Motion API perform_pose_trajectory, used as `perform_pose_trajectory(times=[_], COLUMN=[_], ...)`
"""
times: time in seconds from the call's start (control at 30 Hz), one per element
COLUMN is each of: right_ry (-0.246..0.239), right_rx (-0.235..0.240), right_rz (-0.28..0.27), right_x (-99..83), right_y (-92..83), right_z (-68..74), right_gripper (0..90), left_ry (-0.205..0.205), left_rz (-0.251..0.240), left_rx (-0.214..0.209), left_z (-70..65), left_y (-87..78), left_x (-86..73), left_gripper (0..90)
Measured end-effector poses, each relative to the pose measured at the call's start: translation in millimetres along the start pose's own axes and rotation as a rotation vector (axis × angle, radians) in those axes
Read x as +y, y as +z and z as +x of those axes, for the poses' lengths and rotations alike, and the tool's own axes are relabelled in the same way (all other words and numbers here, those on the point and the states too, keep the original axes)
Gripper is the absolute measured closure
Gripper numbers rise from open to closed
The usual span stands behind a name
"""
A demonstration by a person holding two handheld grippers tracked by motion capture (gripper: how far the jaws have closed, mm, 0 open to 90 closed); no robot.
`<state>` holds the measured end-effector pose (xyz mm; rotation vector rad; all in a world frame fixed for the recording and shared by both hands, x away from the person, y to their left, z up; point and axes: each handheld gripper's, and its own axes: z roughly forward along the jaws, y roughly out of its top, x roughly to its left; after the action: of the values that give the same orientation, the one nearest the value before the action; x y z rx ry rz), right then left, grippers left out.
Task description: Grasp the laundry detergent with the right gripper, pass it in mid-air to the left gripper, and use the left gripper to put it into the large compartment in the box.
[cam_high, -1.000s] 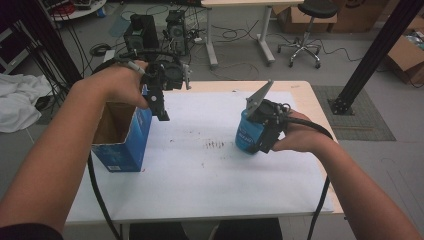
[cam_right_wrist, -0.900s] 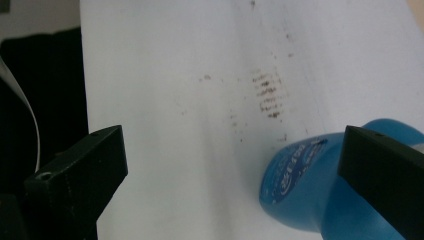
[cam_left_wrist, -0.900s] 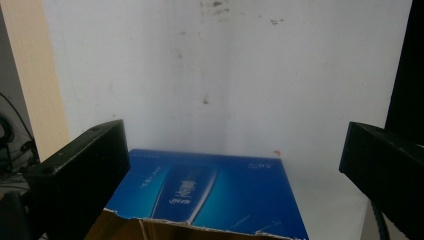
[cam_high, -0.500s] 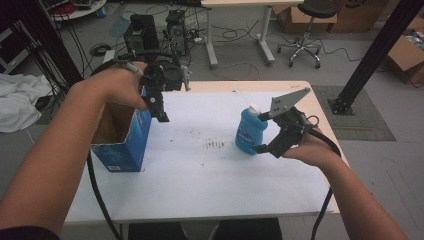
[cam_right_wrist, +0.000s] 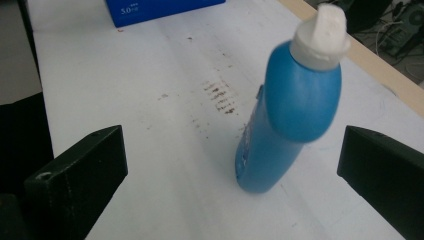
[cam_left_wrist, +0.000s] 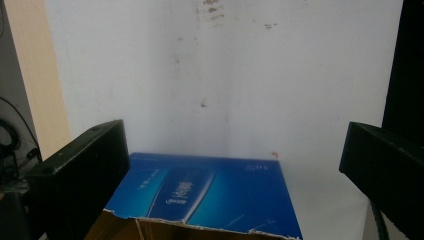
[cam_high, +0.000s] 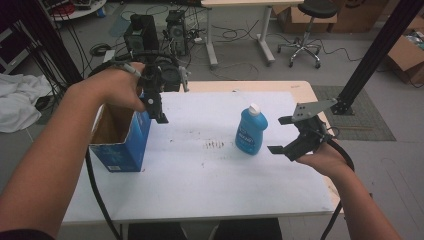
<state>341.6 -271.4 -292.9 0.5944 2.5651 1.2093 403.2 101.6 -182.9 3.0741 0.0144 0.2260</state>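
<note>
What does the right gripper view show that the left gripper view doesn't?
Right gripper view: the blue bottle with its white cap, standing free between the open right tongs, and the brown smudges close up.

Left gripper view: the blue box seen from above, with its torn top edge, between the open left tongs.

Both: the white table top, the blue box, and a pair of open black jaws touching nothing.

Bare tabletop [cam_high: 200, 170] separates box [cam_high: 122, 145] from bottle [cam_high: 249, 131].
</note>
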Motion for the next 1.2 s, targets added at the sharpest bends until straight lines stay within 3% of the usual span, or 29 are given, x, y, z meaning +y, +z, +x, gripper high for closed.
perform_pose_trajectory(times=[0.27,0.6,1.2], right_ry=[0.071,0.107,0.142], right_rx=[-0.065,-0.13,-0.117], right_rz=[-0.04,-0.07,-0.073], right_x=[-24.0,-38.8,-51.6], right_y=[0.0,16.7,55.5], right_z=[-13.5,-23.5,-32.4], right_gripper=[0.0,0.0,0.0], left_ry=[-0.005,0.001,0.017], left_rz=[-0.002,0.0,0.007], left_rx=[-0.001,0.004,0.009], left_z=[-2.2,-4.4,-9.9], left_y=[-0.2,-0.8,-1.1], left_x=[-1.2,-1.2,2.8], left_gripper=[0.1,0.1,0.1])
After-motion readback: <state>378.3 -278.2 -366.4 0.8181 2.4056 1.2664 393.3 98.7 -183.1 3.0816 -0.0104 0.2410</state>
